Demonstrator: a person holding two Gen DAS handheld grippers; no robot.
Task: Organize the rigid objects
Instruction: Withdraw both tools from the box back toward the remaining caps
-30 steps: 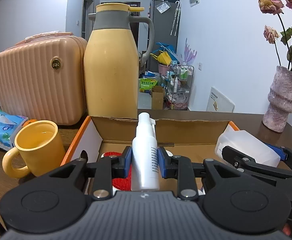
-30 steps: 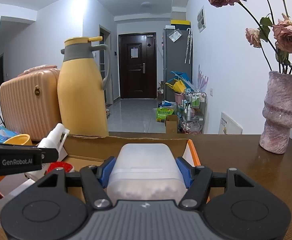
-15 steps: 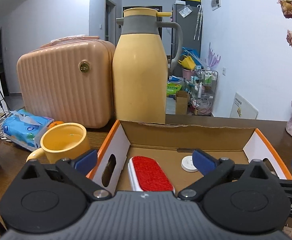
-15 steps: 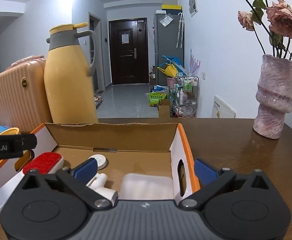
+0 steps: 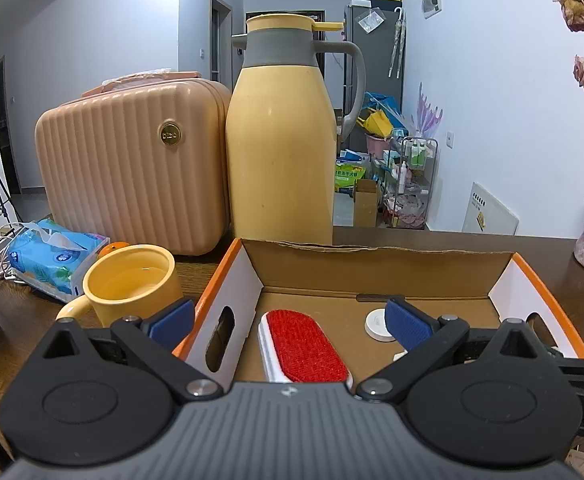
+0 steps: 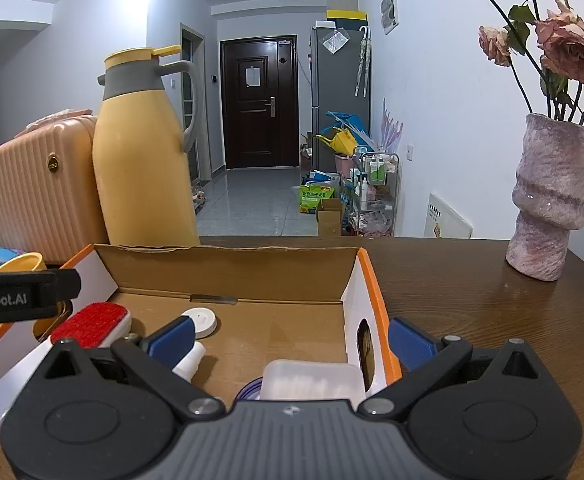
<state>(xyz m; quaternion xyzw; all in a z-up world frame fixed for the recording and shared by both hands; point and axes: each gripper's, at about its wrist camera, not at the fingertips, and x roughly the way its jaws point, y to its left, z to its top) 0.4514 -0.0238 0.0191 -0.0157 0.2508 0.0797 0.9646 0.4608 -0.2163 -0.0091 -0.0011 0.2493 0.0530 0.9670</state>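
An open cardboard box (image 5: 372, 272) with orange edges sits on the dark wooden table. Inside lie a red-topped white brush (image 5: 304, 344) and a small white round cap (image 5: 376, 322). My left gripper (image 5: 289, 324) hangs wide open over the box's left wall, with nothing between its blue pads. In the right wrist view the box (image 6: 227, 268) also holds a clear plastic container (image 6: 312, 378) and a white spray bottle (image 6: 189, 360), its body hidden by my fingers. My right gripper (image 6: 292, 342) stands open above the container, straddling the box's right wall.
A yellow mug (image 5: 131, 284), a blue tissue pack (image 5: 51, 260), a peach ribbed case (image 5: 131, 160) and a tall yellow thermos (image 5: 283, 140) crowd the left and back. A pink vase (image 6: 548, 200) with dried roses stands at the right on bare table.
A second ago the left gripper was shut on the spray bottle and the right on the clear container. Both jaws have opened and both objects now lie in the box.
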